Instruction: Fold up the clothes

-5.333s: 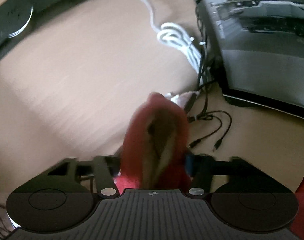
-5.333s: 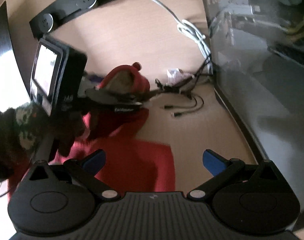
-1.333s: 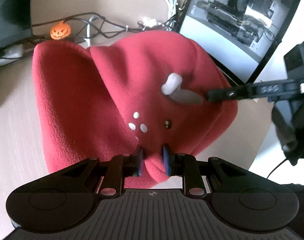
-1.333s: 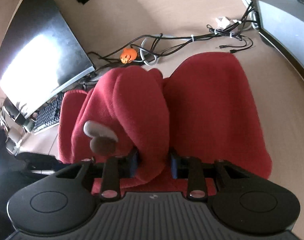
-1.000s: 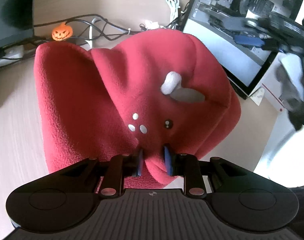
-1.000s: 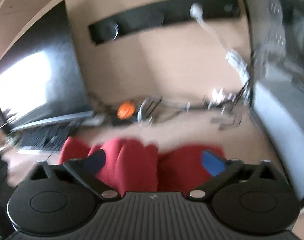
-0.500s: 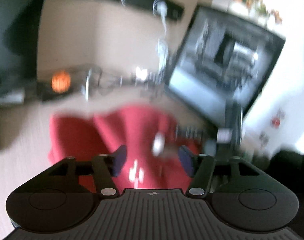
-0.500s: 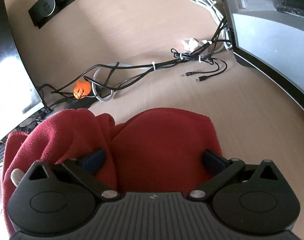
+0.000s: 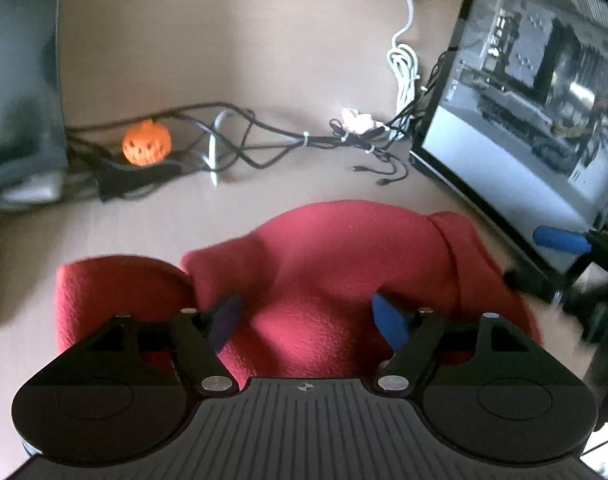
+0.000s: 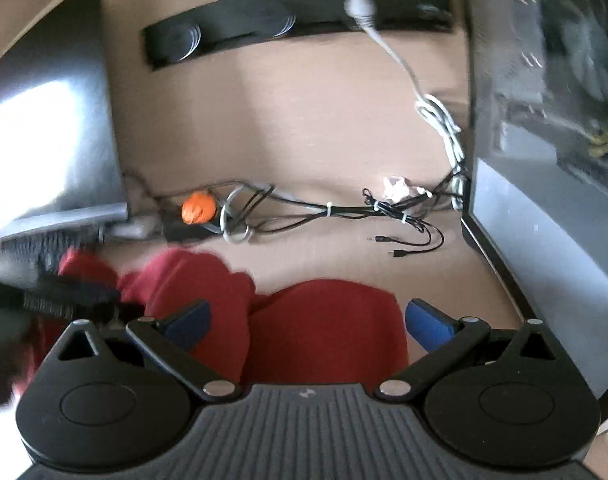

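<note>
The red fleece garment (image 9: 343, 272) lay bunched in a rough fold on the bench (image 9: 264, 60); tidying seemingly remained. The left claw (image 9: 305, 318) was opening, gripping nothing; the right claw (image 10: 307, 320) stood wide, empty.

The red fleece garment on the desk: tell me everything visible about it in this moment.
The red fleece garment is soft, fuzzy and plain red. It lies bunched on the tan wooden desk in two rounded lobes, a larger folded mound and a smaller flap to its left. It sits in front of the tangled black cables. The left claw, opening, and the right claw straddle it without gripping.
</note>
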`<act>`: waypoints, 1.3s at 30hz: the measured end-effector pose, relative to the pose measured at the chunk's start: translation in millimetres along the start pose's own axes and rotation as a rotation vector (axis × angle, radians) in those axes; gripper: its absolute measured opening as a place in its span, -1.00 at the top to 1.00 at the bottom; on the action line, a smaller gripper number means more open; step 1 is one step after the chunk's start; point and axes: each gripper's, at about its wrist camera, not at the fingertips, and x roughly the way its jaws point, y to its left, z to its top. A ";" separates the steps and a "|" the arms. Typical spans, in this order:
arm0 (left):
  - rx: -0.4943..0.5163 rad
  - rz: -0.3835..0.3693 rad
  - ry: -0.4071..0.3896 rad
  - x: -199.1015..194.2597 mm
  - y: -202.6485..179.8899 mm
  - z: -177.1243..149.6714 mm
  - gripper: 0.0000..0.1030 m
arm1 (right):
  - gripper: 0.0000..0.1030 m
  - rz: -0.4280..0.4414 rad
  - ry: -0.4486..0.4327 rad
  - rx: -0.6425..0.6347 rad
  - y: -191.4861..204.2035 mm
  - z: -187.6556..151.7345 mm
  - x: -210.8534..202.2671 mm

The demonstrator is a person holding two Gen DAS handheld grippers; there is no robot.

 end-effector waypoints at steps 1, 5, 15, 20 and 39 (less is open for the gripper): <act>0.013 0.010 -0.003 -0.9 -2.8 -1.4 -0.60 | -1.00 -0.042 0.046 -0.052 7.6 -10.5 12.8; 0.070 0.061 -0.027 -12.9 -12.5 -7.0 -0.60 | -1.00 -0.135 0.045 -0.118 24.6 -26.6 23.9; 0.041 0.174 -0.065 -17.4 1.6 -3.3 -0.83 | -1.00 -0.056 0.211 0.032 4.3 -4.3 34.5; -0.035 0.200 -0.080 1.6 21.1 -2.1 -0.93 | -1.00 -0.050 0.206 0.035 6.0 -2.6 30.9; -0.257 -0.147 0.044 -52.6 29.7 -19.6 -0.99 | -1.00 0.028 0.236 0.038 -8.1 3.6 42.6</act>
